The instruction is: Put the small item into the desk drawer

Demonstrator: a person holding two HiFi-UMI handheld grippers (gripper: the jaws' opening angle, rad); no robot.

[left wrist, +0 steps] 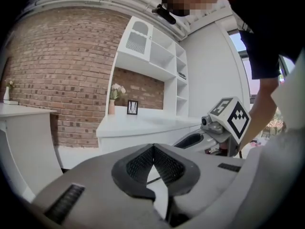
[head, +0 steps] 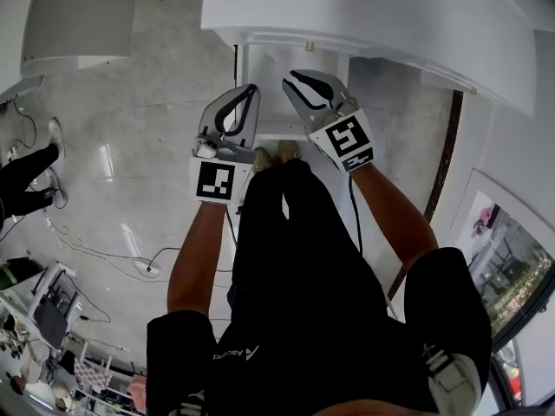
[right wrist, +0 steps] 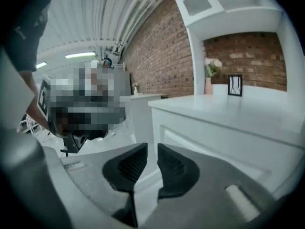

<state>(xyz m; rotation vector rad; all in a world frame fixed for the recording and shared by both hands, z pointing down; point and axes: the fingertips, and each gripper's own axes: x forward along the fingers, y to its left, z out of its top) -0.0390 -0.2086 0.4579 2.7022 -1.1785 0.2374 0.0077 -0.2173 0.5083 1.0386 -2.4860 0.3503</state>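
I stand at a white desk (head: 364, 16) and hold both grippers out over the floor just in front of it. My left gripper (head: 254, 89) is shut, its dark pads meeting at the tips with nothing between them (left wrist: 153, 148). To its right, my right gripper (head: 290, 80) points at the desk's front. Its pads (right wrist: 133, 163) stand a narrow gap apart and hold nothing. A recessed drawer front (right wrist: 200, 144) lies right behind them. The right gripper (left wrist: 183, 142) also shows in the left gripper view. No small item shows in any view.
On the desk top stand a vase with flowers (right wrist: 209, 78) and a small picture frame (right wrist: 235, 85). A white shelf unit (left wrist: 157, 56) rises above it against a brick wall. A second white table (left wrist: 21, 128) stands to the left. Cables (head: 130, 254) trail over the floor.
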